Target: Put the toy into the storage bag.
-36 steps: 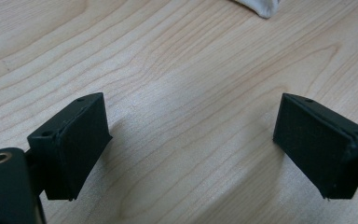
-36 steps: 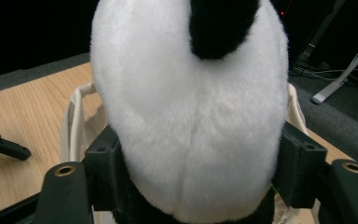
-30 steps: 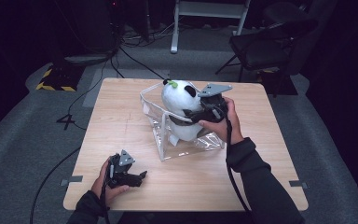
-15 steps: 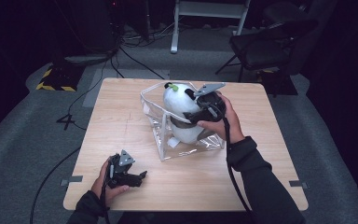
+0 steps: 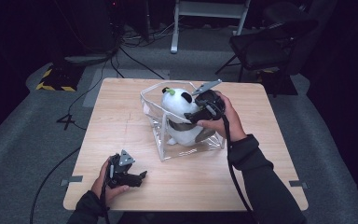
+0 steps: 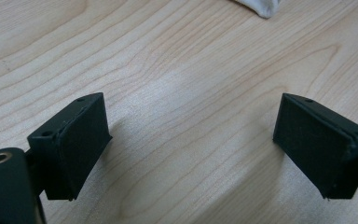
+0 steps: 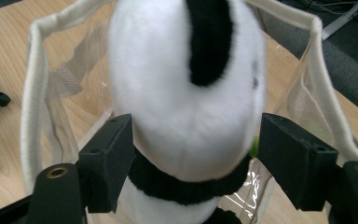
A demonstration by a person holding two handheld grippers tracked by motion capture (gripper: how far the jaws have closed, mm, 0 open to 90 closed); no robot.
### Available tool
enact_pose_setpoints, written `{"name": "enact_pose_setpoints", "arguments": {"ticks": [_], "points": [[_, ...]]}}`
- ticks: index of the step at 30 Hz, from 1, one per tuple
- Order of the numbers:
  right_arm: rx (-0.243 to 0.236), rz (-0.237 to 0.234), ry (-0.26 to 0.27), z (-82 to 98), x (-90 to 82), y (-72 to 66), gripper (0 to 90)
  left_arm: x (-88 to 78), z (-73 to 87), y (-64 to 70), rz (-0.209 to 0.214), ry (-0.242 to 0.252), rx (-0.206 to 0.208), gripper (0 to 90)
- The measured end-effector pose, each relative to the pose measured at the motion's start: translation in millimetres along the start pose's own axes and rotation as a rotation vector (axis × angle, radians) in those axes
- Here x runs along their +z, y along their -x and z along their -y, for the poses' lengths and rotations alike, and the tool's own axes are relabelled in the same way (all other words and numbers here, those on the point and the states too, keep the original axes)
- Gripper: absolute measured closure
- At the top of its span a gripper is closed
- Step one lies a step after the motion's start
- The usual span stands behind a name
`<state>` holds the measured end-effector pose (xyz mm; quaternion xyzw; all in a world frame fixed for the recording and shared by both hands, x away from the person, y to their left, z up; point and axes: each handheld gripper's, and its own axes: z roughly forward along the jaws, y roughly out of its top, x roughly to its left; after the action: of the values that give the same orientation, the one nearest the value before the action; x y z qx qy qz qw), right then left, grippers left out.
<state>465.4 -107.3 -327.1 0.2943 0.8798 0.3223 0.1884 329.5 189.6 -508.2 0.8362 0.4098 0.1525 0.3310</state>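
Dark floor with cables and a chair surrounds a pale wooden tabletop (image 5: pixel 121 126), on which a clear plastic bag with a white rim (image 5: pixel 154 100) stands open. A panda soft toy (image 5: pixel 179 105) sits upright inside the bag, its head rising above the rim. The right tool (image 5: pixel 196 116) is at the toy's neck, and in the right gripper view its jaws straddle the toy (image 7: pixel 186 102) just under the head. They have just been closing, yet the left pad looks to touch the fur while a slim gap shows at the right one, so this is no firm hold yet. The step in hand looks like getting the toy into, or out of, the bag; which one I cannot tell. Next, the jaws need to close on the neck without catching the bag's rim (image 7: pixel 30 93). The left tool (image 5: pixel 140 177) rests near the front-left corner, jaws wide over bare wood, holding nothing. The toy's lower body is blurred behind creased plastic.
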Motion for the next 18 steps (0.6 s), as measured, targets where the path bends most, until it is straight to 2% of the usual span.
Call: {"name": "enact_pose_setpoints", "arguments": {"ticks": [12,18], "points": [[-0.014,-0.002,0.019,1.3,1.3,-1.8,27.7,-0.1,0.0,0.1,0.0,-0.001,-0.001,10.5],[-0.001,-0.004,0.047,2.9,-1.0,-0.4,26.6,0.0,0.0,0.0,0.0,0.0,0.0,10.5]]}}
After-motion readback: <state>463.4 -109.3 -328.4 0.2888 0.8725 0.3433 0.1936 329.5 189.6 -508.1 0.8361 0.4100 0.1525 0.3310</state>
